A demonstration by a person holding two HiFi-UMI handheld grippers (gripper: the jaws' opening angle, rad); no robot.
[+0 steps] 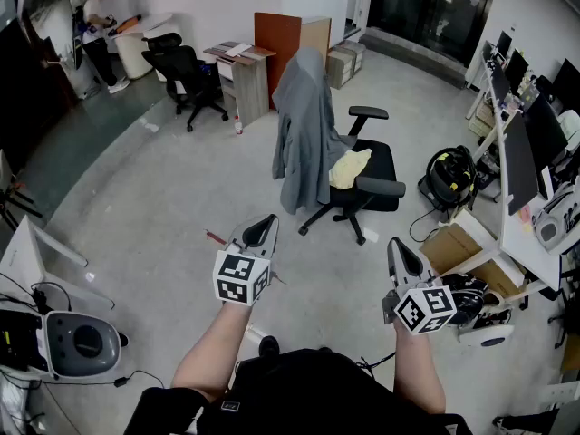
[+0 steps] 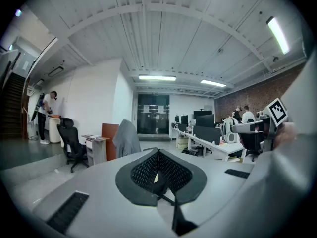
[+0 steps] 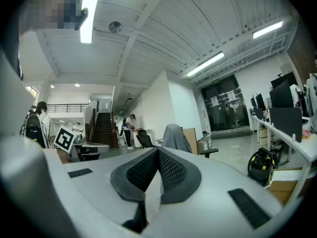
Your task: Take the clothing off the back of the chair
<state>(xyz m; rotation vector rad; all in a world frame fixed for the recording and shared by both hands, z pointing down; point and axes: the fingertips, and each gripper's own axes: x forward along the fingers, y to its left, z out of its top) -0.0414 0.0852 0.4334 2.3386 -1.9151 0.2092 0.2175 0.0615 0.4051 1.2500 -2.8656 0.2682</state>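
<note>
- The grey jacket (image 1: 302,134) is a soft, matte cloth. It hangs over the backrest of the black office chair (image 1: 373,169), rounded into a hump at the top. From there it falls in long, loose folds down towards the chair's star-shaped base.
- The jacket covers the backrest completely, and its hem hangs unevenly.
- The chair has a padded black seat and curved, smooth armrests. A pale yellow cloth (image 1: 350,167) lies crumpled on the seat, just beside the hanging jacket.
- The chair stands on a smooth grey floor (image 1: 136,207) with a dull sheen. It is ahead of both tongs and well apart from them.
- The left tongs (image 1: 265,225) have a light grey, hard shell tapering to a point, with black ribbed pads inside. We see their jaws pressed together with nothing between them. A cube with black-and-white square markers sits on their back.
- The right tongs (image 1: 397,247) are built the same way, and their jaws are likewise closed on nothing.
- In both gripper views the jacket shows beyond the closed tips as a small grey hump.
- A rounded black-and-yellow vacuum cleaner (image 1: 450,175) sits on the floor to the right of the chair.
- A flat brown wooden panel (image 1: 288,33) stands behind the chair.
</note>
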